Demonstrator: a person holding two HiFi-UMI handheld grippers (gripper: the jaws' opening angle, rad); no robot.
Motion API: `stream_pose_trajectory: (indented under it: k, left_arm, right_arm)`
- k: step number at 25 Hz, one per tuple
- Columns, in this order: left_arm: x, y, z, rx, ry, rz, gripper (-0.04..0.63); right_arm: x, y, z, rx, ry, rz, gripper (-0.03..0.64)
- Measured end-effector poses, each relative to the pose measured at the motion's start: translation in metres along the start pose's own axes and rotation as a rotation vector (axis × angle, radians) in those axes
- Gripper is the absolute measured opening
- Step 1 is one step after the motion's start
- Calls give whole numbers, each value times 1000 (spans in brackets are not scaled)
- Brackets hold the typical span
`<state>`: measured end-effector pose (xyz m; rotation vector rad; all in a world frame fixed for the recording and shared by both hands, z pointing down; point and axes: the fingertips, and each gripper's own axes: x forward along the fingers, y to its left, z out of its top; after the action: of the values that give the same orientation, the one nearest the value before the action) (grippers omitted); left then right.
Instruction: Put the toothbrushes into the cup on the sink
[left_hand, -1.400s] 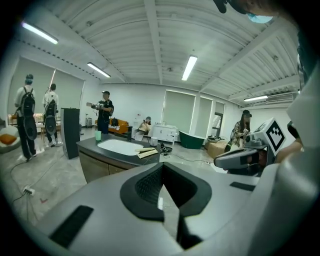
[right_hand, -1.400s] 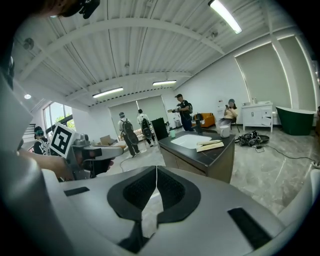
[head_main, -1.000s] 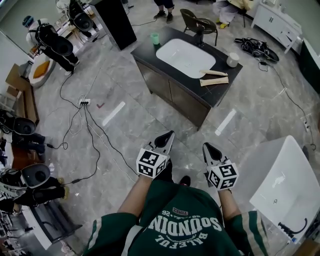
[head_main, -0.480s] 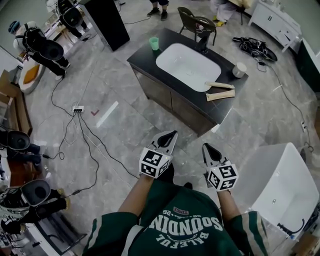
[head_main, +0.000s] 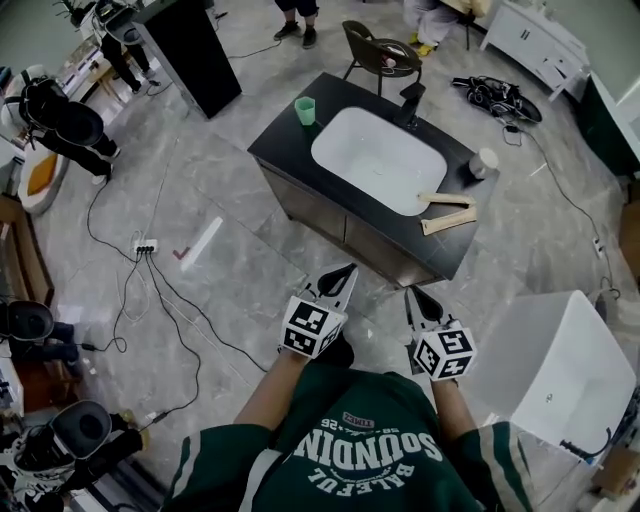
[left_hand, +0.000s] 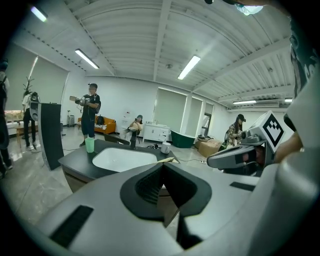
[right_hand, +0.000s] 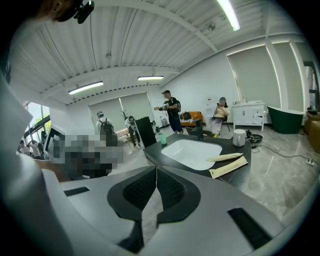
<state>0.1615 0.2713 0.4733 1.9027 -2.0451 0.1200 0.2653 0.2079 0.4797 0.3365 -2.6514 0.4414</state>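
Both the left gripper (head_main: 338, 276) and the right gripper (head_main: 418, 296), jaws pressed together on nothing, have come closer to the sink (head_main: 375, 160) as the person walks up. Two wrapped toothbrushes (head_main: 447, 199) lie untouched right of its basin, with a white cup (head_main: 484, 163) just beyond them.

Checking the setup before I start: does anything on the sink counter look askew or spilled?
Nothing spilled or damaged. Two wrapped toothbrushes lie loose and askew at the right end of the counter, near the white cup. The green cup stands upright at the far left corner.
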Motion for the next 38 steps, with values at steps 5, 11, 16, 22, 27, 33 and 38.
stream_pose_trajectory:
  k: [5,11,16,22,27,33,38]
  left_arm:
    - [13,33,10,14,15,-53,9]
    - [27,56,18,16,20,-90,9]
    - [43,75,21,8,18,-99,9]
    - [77,91,30,34,20,-139,9]
    - [116,99,42,58,36,-195,9]
    - [157,118,52,77,73,-253,9]
    - [190,142,64,81,101,-270,9]
  right_arm:
    - [36,3,19,35,-11,-41,41]
    - [59,0,29,62,-10,-70,41]
    - [75,-12,38,68,-19,-89,41]
    - [97,-34,52,84,-51,-124,41]
    - [117,-63,62,114,-51,-166,41]
    - [151,-91,74,165,-36,-204,41]
    - [178,-116,86,205,-33,-229,41]
